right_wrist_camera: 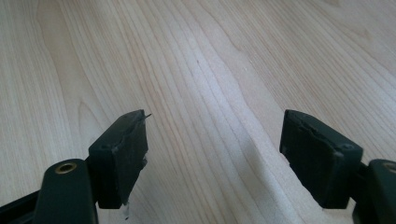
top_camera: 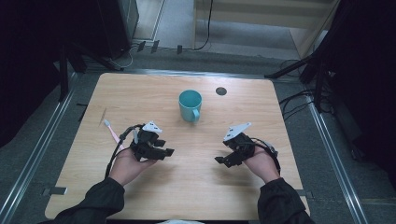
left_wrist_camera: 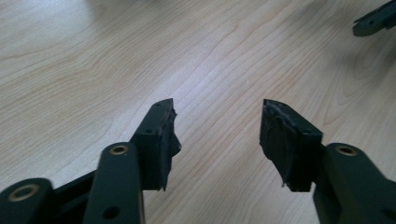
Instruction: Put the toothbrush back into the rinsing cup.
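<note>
A teal mug [top_camera: 190, 105] stands upright at the table's centre back, its handle turned toward me. A pink toothbrush [top_camera: 112, 132] lies flat near the left side, just left of my left hand. My left gripper [top_camera: 167, 147] hovers front left of the mug and points right; in the left gripper view its jaws [left_wrist_camera: 217, 105] are open over bare wood. My right gripper [top_camera: 223, 161] sits front right of the mug and points left; in its own view [right_wrist_camera: 215, 114] it is open with nothing between the fingers. Both are well apart from the mug.
The wooden table [top_camera: 154, 191] has a small dark round hole [top_camera: 221, 91] at the back right of the mug. Metal rails, cables and dark stands surround the table. A jaw of the right gripper [left_wrist_camera: 375, 21] shows far off in the left gripper view.
</note>
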A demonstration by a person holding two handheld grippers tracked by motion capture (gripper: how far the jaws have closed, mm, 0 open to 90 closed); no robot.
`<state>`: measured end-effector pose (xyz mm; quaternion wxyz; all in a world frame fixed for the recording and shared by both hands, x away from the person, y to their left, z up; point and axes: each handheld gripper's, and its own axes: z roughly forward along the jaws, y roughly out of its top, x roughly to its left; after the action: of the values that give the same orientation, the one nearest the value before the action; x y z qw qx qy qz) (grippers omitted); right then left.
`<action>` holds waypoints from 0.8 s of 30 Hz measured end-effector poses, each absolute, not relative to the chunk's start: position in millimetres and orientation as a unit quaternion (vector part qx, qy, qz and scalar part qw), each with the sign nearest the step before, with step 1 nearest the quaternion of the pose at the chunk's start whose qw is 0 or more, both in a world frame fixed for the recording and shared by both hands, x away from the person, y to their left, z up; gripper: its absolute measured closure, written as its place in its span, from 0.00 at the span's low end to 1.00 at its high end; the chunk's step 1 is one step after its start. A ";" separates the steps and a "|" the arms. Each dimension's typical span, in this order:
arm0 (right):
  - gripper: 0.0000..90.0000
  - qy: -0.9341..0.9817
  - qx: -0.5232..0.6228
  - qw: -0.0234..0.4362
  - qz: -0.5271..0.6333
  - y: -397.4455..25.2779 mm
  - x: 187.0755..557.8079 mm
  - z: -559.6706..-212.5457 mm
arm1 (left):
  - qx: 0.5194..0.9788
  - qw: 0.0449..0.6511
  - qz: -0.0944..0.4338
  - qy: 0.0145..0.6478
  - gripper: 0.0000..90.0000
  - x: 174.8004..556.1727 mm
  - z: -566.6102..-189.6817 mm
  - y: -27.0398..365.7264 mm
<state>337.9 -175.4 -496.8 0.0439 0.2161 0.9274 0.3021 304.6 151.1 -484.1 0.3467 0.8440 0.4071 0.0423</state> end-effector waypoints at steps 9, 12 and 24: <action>0.26 0.928 0.219 0.045 0.299 -179.1 338.7 -496.8 | 0.841 0.329 0.032 0.428 0.57 310.0 -484.1 157.0; 0.26 0.929 0.216 0.045 0.298 -178.2 338.6 -496.8 | 0.843 0.323 0.042 0.427 0.58 309.4 -483.2 158.9; 0.25 0.930 0.216 0.044 0.293 -176.8 338.5 -497.1 | 0.838 0.318 0.027 0.443 0.62 313.5 -480.2 170.4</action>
<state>338.5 -176.8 -497.1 0.0439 0.2161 0.9305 0.2926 313.5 170.4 -480.2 0.3176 0.8377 0.4434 0.0273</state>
